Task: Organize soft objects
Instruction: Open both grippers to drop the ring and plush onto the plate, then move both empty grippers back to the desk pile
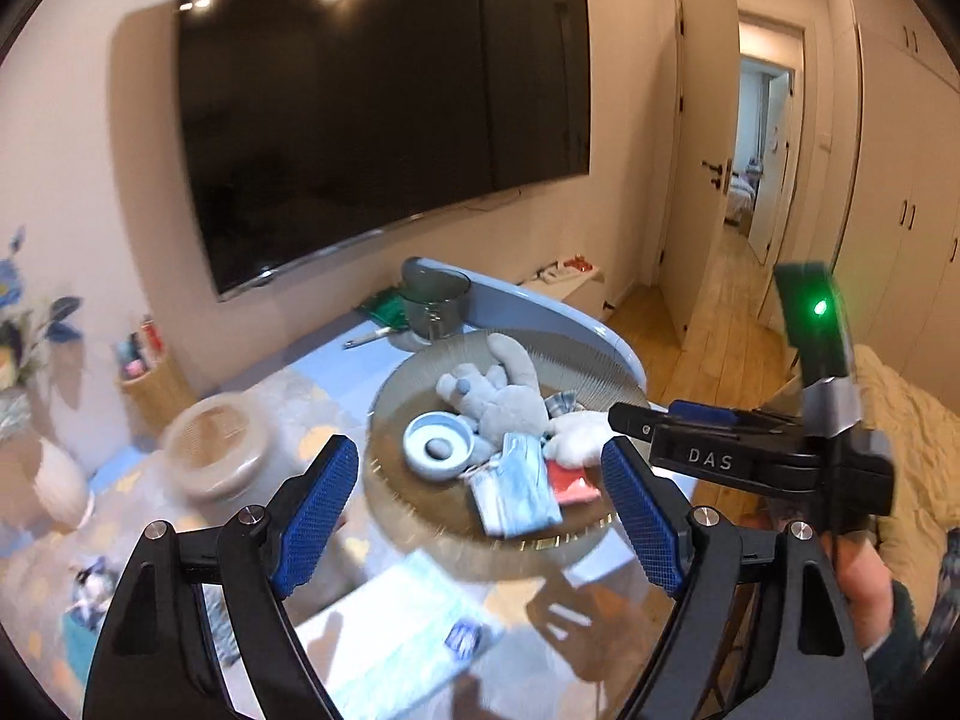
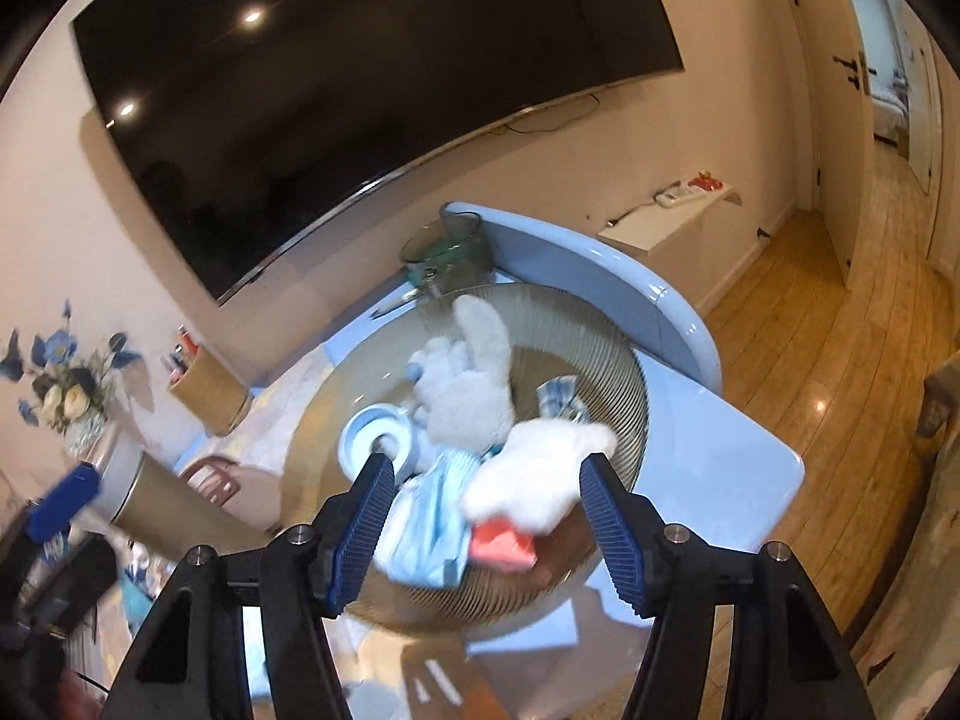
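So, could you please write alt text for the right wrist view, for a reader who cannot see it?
The open right gripper hovers over a ribbed bowl holding a grey plush, a white plush, blue cloth, a pink item and a blue ring. Behind, a dark TV hangs above the blue table.

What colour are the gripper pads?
Blue, textured pads; clearest in the left wrist view.

Warm indoor light is coming from ceiling spots, which are glaring as bright dots on the dark TV screen (image 1: 372,120). Fisheye is bending walls and darkening the corners. Motion blur is smearing the bowl (image 2: 606,348) contents and table (image 1: 336,372) clutter. A green LED (image 1: 819,307) is flaring. Soft shadows are falling on the wall.
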The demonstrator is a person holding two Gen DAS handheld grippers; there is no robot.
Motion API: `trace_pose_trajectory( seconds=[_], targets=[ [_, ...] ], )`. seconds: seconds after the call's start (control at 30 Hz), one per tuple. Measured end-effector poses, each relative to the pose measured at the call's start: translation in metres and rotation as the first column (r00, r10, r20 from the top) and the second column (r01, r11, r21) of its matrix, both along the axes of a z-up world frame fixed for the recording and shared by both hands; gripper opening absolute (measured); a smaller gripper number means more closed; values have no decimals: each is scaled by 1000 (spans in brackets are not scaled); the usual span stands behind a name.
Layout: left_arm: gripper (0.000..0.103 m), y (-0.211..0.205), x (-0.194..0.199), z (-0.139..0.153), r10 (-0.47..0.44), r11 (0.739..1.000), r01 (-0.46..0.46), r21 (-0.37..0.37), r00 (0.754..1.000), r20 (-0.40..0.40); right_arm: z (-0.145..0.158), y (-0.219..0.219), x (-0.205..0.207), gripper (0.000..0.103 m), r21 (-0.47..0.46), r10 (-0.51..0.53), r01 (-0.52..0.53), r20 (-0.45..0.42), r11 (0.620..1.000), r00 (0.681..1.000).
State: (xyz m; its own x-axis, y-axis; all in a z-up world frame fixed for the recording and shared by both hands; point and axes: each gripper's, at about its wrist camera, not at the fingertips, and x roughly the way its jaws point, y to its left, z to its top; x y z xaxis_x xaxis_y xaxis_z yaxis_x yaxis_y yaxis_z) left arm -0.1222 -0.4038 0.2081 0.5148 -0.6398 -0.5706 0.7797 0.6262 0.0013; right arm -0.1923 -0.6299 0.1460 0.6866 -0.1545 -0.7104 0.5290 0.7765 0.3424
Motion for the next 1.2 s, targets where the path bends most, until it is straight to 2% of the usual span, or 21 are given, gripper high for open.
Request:
trace_pose_trajectory(
  seconds=[0.13,0.27,0.33,0.43,0.57,0.7,0.77,0.83,0.93,1.0,1.1,1.17,1.2],
  targets=[
    [82,66,-9,13,72,997,-71,-38,997,19,11,37,-11,63,-35,54,-54,9,998,998],
    [82,137,0,25,206,978,-204,-45,978,44,20,91,-17,63,-102,155,-153,5,983,988],
    [82,176,7,35,286,957,-282,-67,957,51,26,117,-15,63,-121,210,-207,12,971,978],
    [82,239,17,48,412,908,-403,-113,909,67,37,160,-8,63,-145,299,-292,32,945,954],
    [82,299,23,48,512,857,-500,-121,853,98,48,222,10,63,-175,438,-425,46,888,898],
    [82,341,45,7,592,806,-588,-75,805,46,42,289,37,63,-183,560,-547,20,817,828],
    [82,359,62,-26,628,778,-627,-30,778,7,29,321,53,63,-173,605,-598,-16,783,796],
    [82,376,82,-65,670,743,-669,19,742,-41,10,350,70,63,-134,649,-648,-45,749,759],
    [82,397,93,-113,691,721,-692,38,712,-128,-30,393,92,63,-103,709,-716,-98,690,698],
    [82,404,99,-140,694,715,-697,47,700,-169,-57,418,106,63,-123,748,-760,-133,639,650],
    [82,409,103,-162,716,695,-717,53,682,-150,-82,441,119,63,-151,771,-789,-169,595,614],
    [82,413,104,-173,730,679,-732,59,665,-156,-93,450,122,63,-198,767,-787,-182,584,615],
    [82,414,106,-176,728,680,-729,76,660,-184,-97,453,125,63,-211,766,-787,-187,580,615]
  ],
)
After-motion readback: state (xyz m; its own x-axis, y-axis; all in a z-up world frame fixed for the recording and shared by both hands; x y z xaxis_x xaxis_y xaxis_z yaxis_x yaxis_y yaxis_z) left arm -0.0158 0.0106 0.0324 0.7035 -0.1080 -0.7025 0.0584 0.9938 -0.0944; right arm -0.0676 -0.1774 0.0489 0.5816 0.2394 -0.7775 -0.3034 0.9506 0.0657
